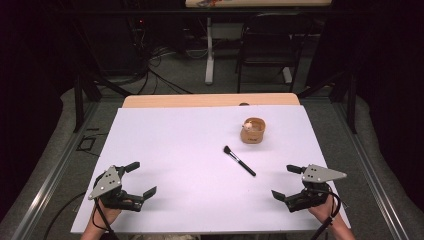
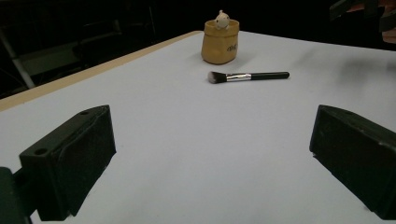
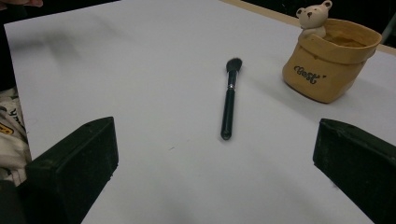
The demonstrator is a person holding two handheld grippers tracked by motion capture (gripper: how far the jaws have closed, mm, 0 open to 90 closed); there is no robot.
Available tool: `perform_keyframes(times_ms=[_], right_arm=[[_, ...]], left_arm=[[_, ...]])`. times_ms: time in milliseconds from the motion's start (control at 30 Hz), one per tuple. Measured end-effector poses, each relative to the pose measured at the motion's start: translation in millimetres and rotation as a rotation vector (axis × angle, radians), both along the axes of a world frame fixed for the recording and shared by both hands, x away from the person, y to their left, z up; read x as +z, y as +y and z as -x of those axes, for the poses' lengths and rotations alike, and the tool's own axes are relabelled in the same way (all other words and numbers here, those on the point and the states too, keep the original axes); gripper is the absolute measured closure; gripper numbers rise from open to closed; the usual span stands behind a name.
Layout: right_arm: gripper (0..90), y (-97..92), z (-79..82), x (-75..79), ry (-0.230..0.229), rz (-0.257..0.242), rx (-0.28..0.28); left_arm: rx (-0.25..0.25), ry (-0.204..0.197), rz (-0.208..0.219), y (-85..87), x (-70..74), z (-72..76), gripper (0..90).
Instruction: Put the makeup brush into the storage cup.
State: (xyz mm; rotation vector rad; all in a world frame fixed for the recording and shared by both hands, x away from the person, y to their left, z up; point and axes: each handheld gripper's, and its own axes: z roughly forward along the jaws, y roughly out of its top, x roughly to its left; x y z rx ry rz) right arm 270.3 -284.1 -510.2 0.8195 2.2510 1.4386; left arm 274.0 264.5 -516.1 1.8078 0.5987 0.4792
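I am holding my left gripper [image 1: 141, 178] and right gripper [image 1: 286, 181] released, jaws spread, near a black-handled makeup brush [image 1: 239, 161] lying beside a tan ceramic bear pot [image 1: 253, 130].

A black chair [image 1: 270, 42] stands at twelve o'clock beyond the tabletop [image 1: 175, 145], cables [image 1: 150, 62] at eleven.

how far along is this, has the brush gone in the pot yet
Nothing looks done yet. The makeup brush lies flat on the white table, apart from the tan bear pot. Nothing is in hand: the left gripper and right gripper are both open and empty near the table's front edge. If the brush is meant for the pot, picking it up and placing it all remain.
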Motion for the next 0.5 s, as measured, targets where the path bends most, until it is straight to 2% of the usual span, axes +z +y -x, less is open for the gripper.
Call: perform_keyframes(times_ms=[167,500], right_arm=[[0.0,3.7,-1.6,-1.0,0.012,0.007,0.000],[0.0,18.1,-10.4,0.6,0.049,0.075,0.003]], left_arm=[[0.003,0.010,-0.002,0.2,-0.8,-0.1,0.2],[0.016,0.010,-0.009,1.9,-0.9,2.2,0.2]])
